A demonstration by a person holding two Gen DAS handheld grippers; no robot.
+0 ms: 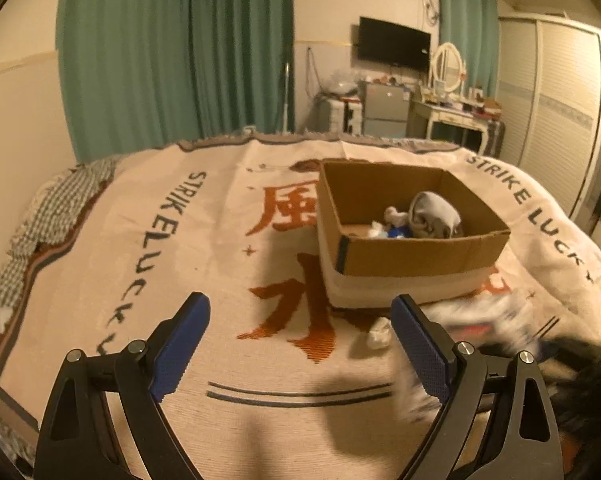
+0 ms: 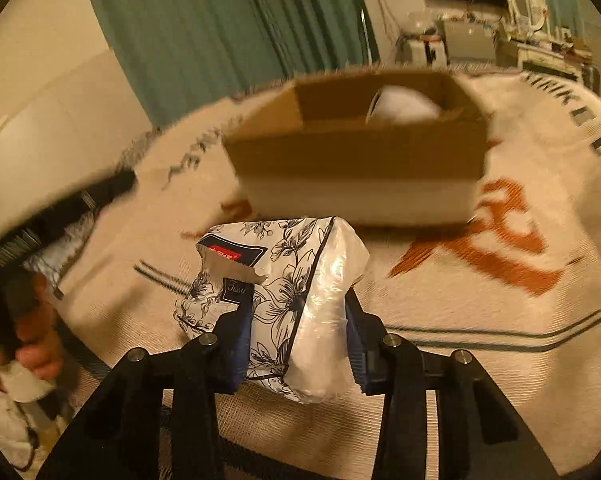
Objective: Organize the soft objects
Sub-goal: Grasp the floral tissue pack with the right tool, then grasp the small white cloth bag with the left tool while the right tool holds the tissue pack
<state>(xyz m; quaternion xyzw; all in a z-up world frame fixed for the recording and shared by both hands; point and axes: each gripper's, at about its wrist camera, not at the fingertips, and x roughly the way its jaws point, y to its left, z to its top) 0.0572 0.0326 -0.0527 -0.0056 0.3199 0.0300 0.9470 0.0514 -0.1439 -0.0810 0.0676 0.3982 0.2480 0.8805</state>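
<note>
The right claw (image 2: 298, 344) grips a floral tissue pack (image 2: 284, 300) above the bed blanket (image 2: 480, 380), near the cardboard box (image 2: 356, 156). The left claw (image 1: 300, 344) hangs open, empty.

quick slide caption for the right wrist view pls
Right gripper clamps a floral tissue pack above the printed blanket, facing the cardboard box.

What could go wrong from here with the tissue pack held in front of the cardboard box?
The right gripper pinches only the near end of the soft tissue pack, so it could sag or slip out. The cardboard box wall stands ahead of it; too low a carry might snag the rim. A small white wad lying loose on the blanket may be overlooked.
</note>
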